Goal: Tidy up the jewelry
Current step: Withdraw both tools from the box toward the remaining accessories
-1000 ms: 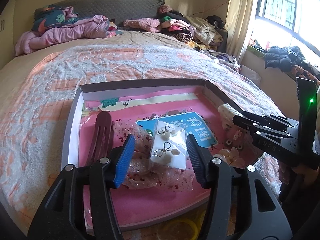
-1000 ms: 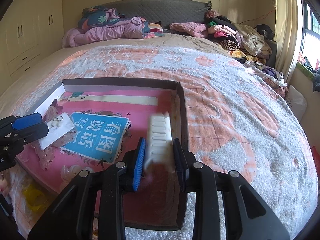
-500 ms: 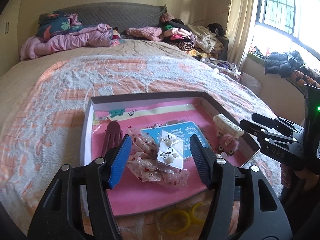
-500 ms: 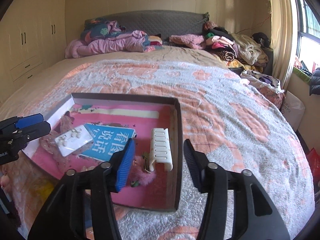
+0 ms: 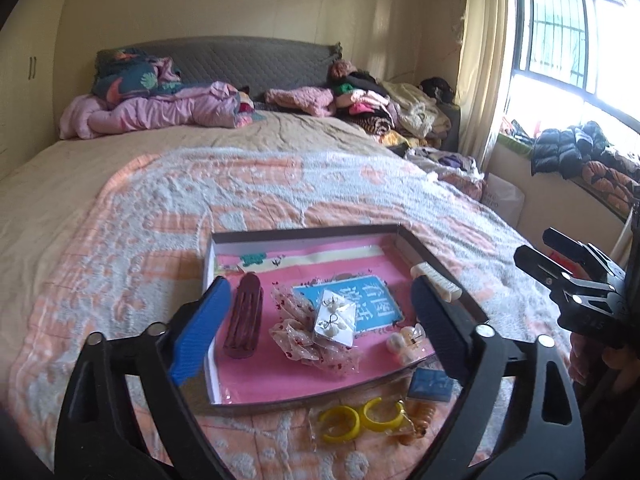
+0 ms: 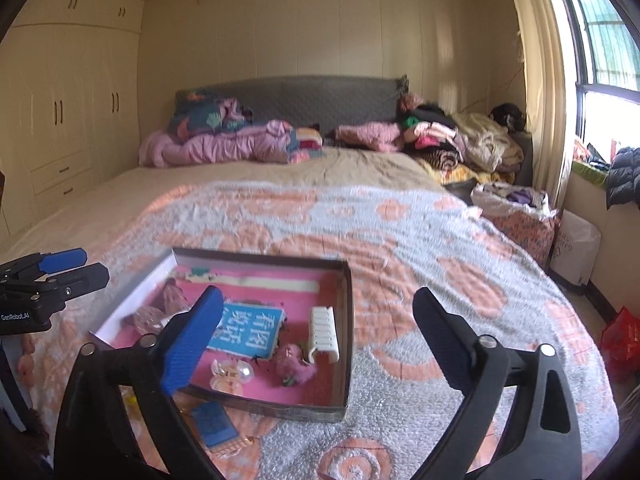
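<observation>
Pink tray (image 5: 224, 240): lower centre, on the bed (image 5: 160, 208).
Beside it: yellow bangles (image 5: 360, 420).
Left tool (image 5: 316, 324): jaws opening, holding nothing.
Right tool (image 6: 316, 336): jaws opening, holding nothing.

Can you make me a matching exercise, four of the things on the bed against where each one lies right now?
Things:
1. white hair comb
2. dark red hair clip
3. yellow bangles
4. earring card

Places:
A. on the sheer bow in the middle of the box
B. on the blanket, outside the box's near wall
C. inside the box, along its right wall
D. inside the box, near its left wall

Pairs: 1-C, 2-D, 3-B, 4-A
</observation>
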The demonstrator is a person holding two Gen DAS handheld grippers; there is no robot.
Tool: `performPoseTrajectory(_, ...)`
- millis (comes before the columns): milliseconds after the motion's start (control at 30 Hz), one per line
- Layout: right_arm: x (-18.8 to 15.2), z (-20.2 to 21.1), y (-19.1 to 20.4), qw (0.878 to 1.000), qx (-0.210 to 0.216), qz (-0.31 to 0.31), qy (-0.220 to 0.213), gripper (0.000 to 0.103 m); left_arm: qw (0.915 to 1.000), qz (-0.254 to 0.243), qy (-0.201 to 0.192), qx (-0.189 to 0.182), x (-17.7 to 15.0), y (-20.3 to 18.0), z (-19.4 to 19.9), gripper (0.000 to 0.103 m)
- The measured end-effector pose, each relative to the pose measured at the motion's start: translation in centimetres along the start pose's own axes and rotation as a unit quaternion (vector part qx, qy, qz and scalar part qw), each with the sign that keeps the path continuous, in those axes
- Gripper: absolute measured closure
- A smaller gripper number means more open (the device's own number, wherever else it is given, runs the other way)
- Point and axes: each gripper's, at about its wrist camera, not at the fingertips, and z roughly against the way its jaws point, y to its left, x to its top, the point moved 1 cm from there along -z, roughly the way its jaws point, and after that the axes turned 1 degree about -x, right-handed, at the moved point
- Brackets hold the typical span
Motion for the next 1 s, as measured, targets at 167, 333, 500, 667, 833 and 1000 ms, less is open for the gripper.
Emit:
performPoseTrajectory(167, 0.7, 2.2, 0.1, 1.000, 0.004, -0.002, -0.020, 0.009, 0.9998, 0.001, -0.019, 0.006, 0.4, -0.1, 2.3, 0.012)
performPoseTrajectory(333, 0.9, 3.9, 0.4, 0.999, 0.008, -0.002, -0.032, 0.008, 0.9994, 0.003, -0.032, 0.009, 0.5, -0.1, 4.0, 0.012)
performPoseTrajectory(500, 0.9, 5.4, 0.7, 0.999, 0.014, -0.002, -0.039, 0.007, 0.9990, 0.007, -0.044, 0.010, 0.4, -0.3, 5.6, 0.011)
performPoseTrajectory(667, 0.8, 6.5, 1.2, 0.999, 0.017, 0.001, -0.045, 0.007, 0.9985, 0.008, -0.052, 0.012, 0.0, -0.3, 7.0, 0.011)
performPoseTrajectory(833, 0.6, 7.8, 1.8, 0.999, 0.020, 0.008, -0.048, 0.007, 0.9982, 0.012, -0.057, 0.012, -0.6, -0.3, 8.2, 0.011)
performPoseTrajectory(1000, 0.0, 8.6, 2.5, 0.998, 0.025, 0.018, -0.046, 0.006, 0.9983, 0.010, -0.056, 0.012, -1.2, -0.4, 9.0, 0.011)
